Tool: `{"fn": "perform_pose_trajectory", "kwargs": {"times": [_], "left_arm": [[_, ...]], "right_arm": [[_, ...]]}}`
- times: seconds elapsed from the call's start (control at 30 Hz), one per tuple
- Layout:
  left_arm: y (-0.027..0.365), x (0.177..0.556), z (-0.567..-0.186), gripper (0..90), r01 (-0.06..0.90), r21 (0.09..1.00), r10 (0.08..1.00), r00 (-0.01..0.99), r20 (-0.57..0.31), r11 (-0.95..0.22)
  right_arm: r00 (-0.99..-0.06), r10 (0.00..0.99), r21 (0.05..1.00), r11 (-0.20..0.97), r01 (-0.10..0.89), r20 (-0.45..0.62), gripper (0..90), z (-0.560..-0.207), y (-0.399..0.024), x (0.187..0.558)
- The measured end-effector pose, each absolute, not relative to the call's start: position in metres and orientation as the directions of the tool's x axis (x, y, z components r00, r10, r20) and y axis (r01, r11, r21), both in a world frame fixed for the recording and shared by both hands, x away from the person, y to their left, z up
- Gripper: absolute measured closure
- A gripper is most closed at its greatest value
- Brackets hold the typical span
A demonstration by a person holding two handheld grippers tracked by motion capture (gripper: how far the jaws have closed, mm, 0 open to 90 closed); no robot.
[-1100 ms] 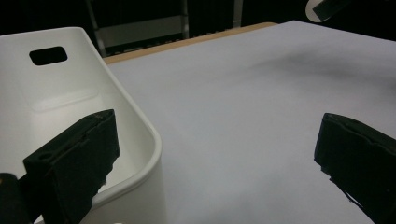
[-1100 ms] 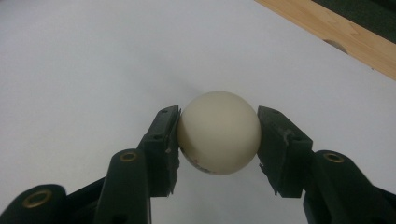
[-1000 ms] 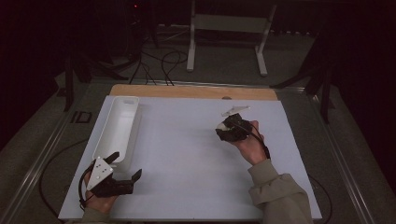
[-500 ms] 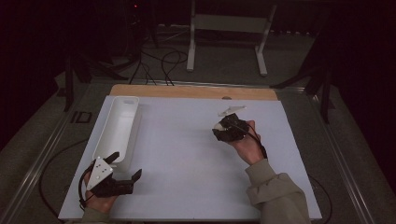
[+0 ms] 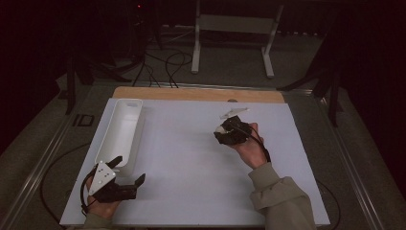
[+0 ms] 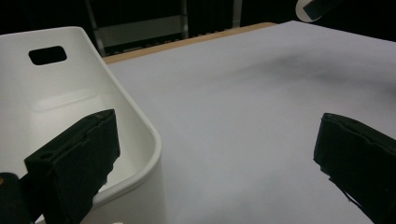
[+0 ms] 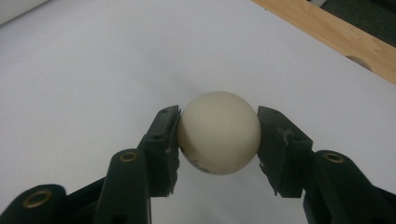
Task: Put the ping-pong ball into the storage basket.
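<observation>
High view: desk point(image 5: 191, 167), white sheet bare across its middle. White bin point(image 5: 119, 132), 10 o'clock, along the left edge. Left gripper point(image 5: 125, 173), 7 o'clock, spread, beside the bin's near rim. Right gripper point(image 5: 221, 134), 2 o'clock, pinching cream ball point(image 7: 218, 132) above open sheet.

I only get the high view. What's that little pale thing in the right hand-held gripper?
Observer: A cream-white ball, seen close in the right gripper view, with the right hand-held gripper shut on it.
Operator: Is it squished?
Observer: No, it looks round; a pad presses on each side.
Operator: Does the white bin have anything on its far end?
Observer: The left gripper view shows a dark handle slot cut in the end wall of the white bin.
Operator: Is the left one holding something?
Observer: No, the left hand-held gripper is open, one jaw over the bin's rim.
</observation>
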State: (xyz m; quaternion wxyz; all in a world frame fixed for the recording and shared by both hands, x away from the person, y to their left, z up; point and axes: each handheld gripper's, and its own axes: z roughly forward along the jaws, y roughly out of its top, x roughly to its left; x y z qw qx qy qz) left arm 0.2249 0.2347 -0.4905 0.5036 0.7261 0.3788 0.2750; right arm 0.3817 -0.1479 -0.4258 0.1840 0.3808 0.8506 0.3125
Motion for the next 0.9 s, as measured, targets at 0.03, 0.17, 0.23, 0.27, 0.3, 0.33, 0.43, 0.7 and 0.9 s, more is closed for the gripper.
{"fn": "perform_pose_trajectory", "kwargs": {"times": [0.03,0.17,0.23,0.27,0.3,0.33,0.43,0.7,0.9], "left_arm": [[0.235,0.225,-0.490,0.8,0.273,0.940,0.827,0.562,0.018,-0.206],[0.235,0.225,-0.490,0.8,0.274,0.939,0.827,0.562,0.018,-0.206],[0.235,0.225,-0.490,0.8,0.274,0.940,0.827,0.562,0.018,-0.206],[0.235,0.225,-0.490,0.8,0.274,0.939,0.827,0.562,0.018,-0.206],[0.235,0.225,-0.490,0.8,0.274,0.940,0.827,0.562,0.017,-0.206],[0.235,0.225,-0.490,0.8,0.274,0.939,0.827,0.562,0.017,-0.206],[0.235,0.225,-0.490,0.8,0.274,0.939,0.827,0.562,0.017,-0.206],[0.235,0.225,-0.490,0.8,0.275,0.939,0.826,0.563,0.016,-0.206],[0.235,0.225,-0.490,0.9,0.276,0.939,0.826,0.564,0.014,-0.205]], "right_arm": [[-0.643,0.762,0.671,0.516,0.532,-0.075,50.7,-0.426,-0.147,0.381],[-0.646,0.760,0.673,0.515,0.531,-0.072,50.7,-0.425,-0.144,0.381],[-0.648,0.758,0.674,0.516,0.528,-0.073,50.7,-0.425,-0.143,0.381],[-0.649,0.758,0.674,0.517,0.528,-0.073,50.8,-0.425,-0.142,0.381],[-0.649,0.758,0.674,0.517,0.528,-0.073,50.8,-0.425,-0.142,0.381],[-0.647,0.759,0.673,0.516,0.529,-0.073,50.7,-0.424,-0.142,0.381],[-0.653,0.754,0.677,0.520,0.522,-0.076,50.7,-0.422,-0.139,0.380],[-0.662,0.746,0.676,0.526,0.516,-0.074,50.7,-0.422,-0.132,0.380],[-0.667,0.741,0.678,0.529,0.511,-0.074,50.8,-0.422,-0.127,0.380]]}}
